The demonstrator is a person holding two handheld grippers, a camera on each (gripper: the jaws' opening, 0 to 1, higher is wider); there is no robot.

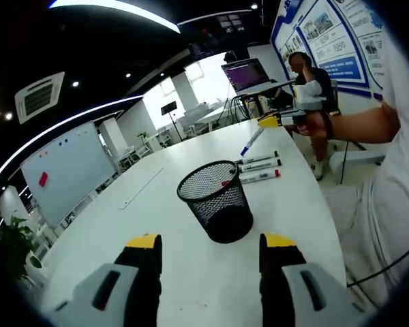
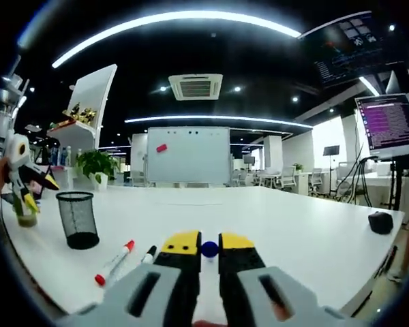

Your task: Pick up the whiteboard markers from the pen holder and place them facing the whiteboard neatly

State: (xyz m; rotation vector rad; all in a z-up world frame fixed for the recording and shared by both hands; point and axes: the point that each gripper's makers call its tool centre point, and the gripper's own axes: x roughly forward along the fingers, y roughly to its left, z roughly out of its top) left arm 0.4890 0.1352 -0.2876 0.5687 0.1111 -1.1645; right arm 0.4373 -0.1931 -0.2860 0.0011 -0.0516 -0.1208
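A black mesh pen holder [image 1: 215, 201] stands on the white table [image 1: 157, 272], just ahead of my left gripper [image 1: 211, 242], whose jaws are open with nothing between them. Beyond the holder lie three markers side by side: two black-capped [image 1: 258, 161] and one red-capped [image 1: 260, 177]. My right gripper [image 1: 281, 120] hovers above them, shut on a blue-capped marker [image 1: 252, 142] that slants down toward the table. In the right gripper view, the blue cap [image 2: 210, 248] shows between the shut jaws of my right gripper [image 2: 209, 243]. A red-capped marker [image 2: 114, 262] and a black-capped one [image 2: 148, 255] lie to its left. The whiteboard [image 2: 189, 154] stands straight ahead.
The pen holder [image 2: 78, 219] and my left gripper [image 2: 20, 174] are at the left. A small black object [image 2: 380, 222] sits near the table's right edge. A long pale strip [image 1: 140, 189] lies on the table. A person [image 1: 307, 75] sits at a far desk with monitors.
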